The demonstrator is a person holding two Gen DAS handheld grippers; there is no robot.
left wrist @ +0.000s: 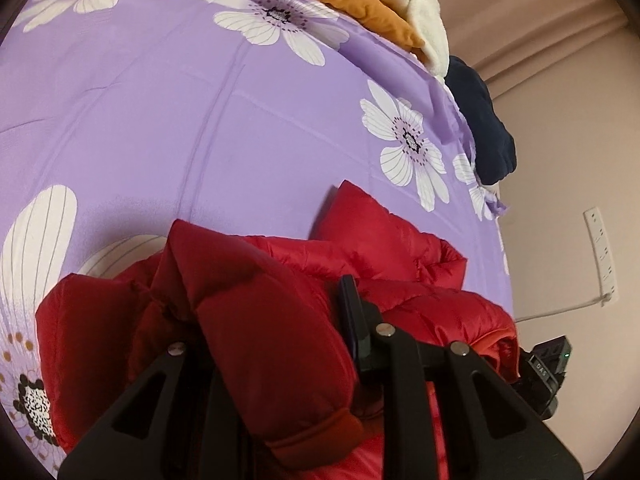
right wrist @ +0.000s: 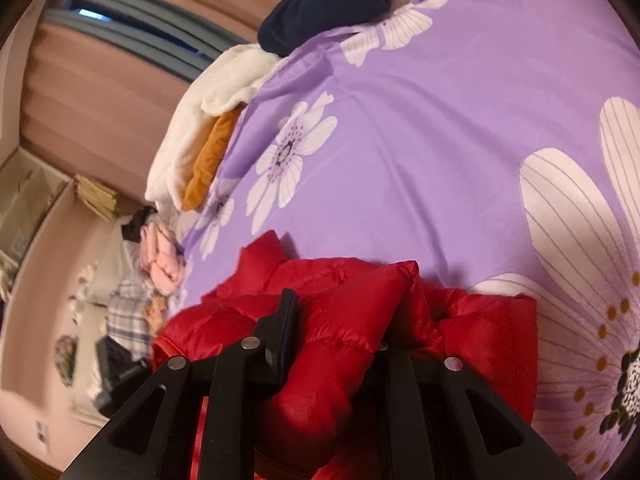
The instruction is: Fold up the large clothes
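Left wrist view: purple flowered bedspread (left wrist: 168, 120) filling most of the frame, bare across its middle and far part, so plenty of open room ahead for laying a fold. Red puffer jacket (left wrist: 400, 264) bunched at the near edge of the bed, part of it hanging over toward the floor side on the right. Along the far right edge, a pile of cream and orange clothes (left wrist: 384, 4) and a dark navy garment (left wrist: 480, 120), well apart from the jacket and out of the working area. Left gripper (left wrist: 276, 344) narrow, clamped on a thick cuffed roll of red fabric, likely a sleeve. Right wrist view: right gripper (right wrist: 336, 344) likewise narrow, pinching a puffy fold of the same jacket (right wrist: 480, 344). Judged step: jacket held at two points and brought over the bed, folding not yet under way. Next move calling for spreading the jacket flat onto the bare middle, away from the near edge, before folding the sleeves in. Risk: slick padded cloth slipping or sliding off the edge.
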